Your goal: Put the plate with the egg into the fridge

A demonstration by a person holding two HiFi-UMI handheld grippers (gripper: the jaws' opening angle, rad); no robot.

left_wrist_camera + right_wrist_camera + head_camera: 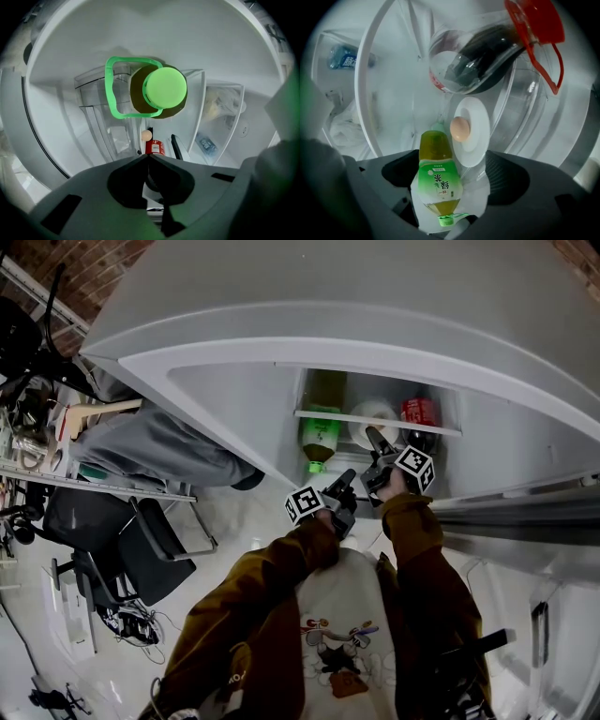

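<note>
Clear plastic bottle of yellow-green tea w/ green cap & label [436, 176] stands near a clear bottle of dark drink w/ red cap [487, 61]. Black office chair [141, 549] on pale floor [234, 512]; red-brick wall [94, 263] beyond.

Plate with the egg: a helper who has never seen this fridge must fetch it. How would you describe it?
Look inside the open fridge, on its shelf. Between the green tea bottle and the red-lidded jug of dark liquid sits a small round white plate. It alone is flat and carries a single brown egg.
</note>
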